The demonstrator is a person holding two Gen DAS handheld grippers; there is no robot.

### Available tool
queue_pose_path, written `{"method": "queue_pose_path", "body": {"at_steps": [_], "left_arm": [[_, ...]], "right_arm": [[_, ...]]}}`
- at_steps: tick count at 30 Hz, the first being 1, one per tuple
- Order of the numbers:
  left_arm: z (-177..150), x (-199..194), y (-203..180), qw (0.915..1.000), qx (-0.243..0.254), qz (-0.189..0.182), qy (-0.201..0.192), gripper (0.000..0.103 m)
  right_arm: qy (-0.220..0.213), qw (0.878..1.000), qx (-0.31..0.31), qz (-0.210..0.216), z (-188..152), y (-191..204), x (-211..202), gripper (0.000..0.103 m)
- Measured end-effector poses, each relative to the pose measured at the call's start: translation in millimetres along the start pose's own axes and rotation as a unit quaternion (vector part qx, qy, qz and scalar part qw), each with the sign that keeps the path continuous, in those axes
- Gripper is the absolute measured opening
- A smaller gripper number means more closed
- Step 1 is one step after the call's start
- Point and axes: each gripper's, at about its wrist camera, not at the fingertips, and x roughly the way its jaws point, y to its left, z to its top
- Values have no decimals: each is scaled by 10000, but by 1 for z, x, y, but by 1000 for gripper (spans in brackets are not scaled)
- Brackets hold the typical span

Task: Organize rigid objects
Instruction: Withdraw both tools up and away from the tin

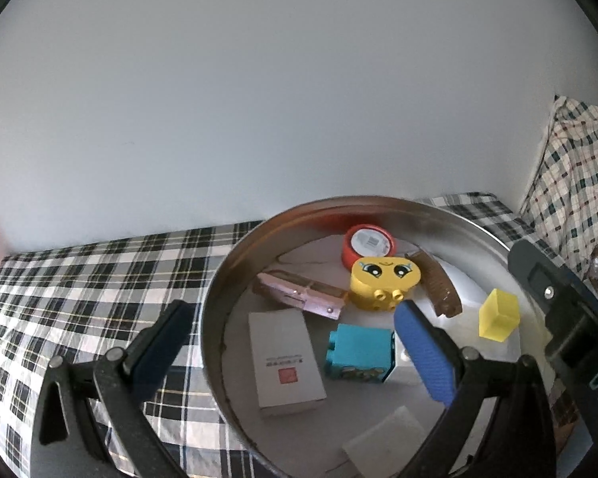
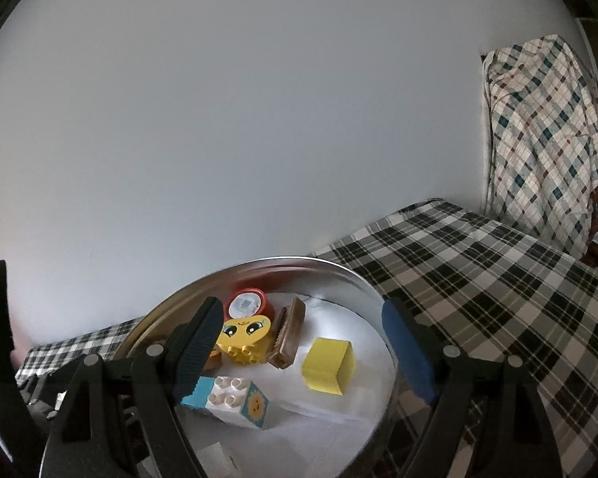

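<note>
Toys: yellow cube (image 2: 329, 364) sat between the right claw's (image 2: 305, 354) wide fingers, untouched | left claw (image 1: 295, 348) wide, straddling the pan's rim (image 1: 209, 318).

So everything sits inside the round tin (image 1: 219, 279), which is on the bed (image 1: 79, 279) up against the wall (image 1: 259, 79). In the left wrist view the tape roll (image 1: 368, 243) is at the back, face block (image 1: 382, 283) right in front of it, comb (image 1: 438, 283) to its right, cube (image 1: 497, 314) further right. The flat box (image 1: 285, 362) lies front left, studded block (image 1: 358, 352) just beside it.
</note>
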Motion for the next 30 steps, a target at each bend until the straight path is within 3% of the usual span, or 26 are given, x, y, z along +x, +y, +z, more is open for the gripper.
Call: {"method": "queue_pose_path", "body": {"at_steps": [5,15,30], "left_arm": [[-10,-10,2,9992,0,147,-374,103],[-25,-28,13,9952,-18,332,-924,103],[-43,-64,25,9916,-104,149,-1283,103]], "right_arm": [[-96,9999,-50,75,-10,7,-8,84],[-807,9952,-529,-141,-21,24,-33,84],[-1352,9877,-749,-253,-31,35,-70,84]]}}
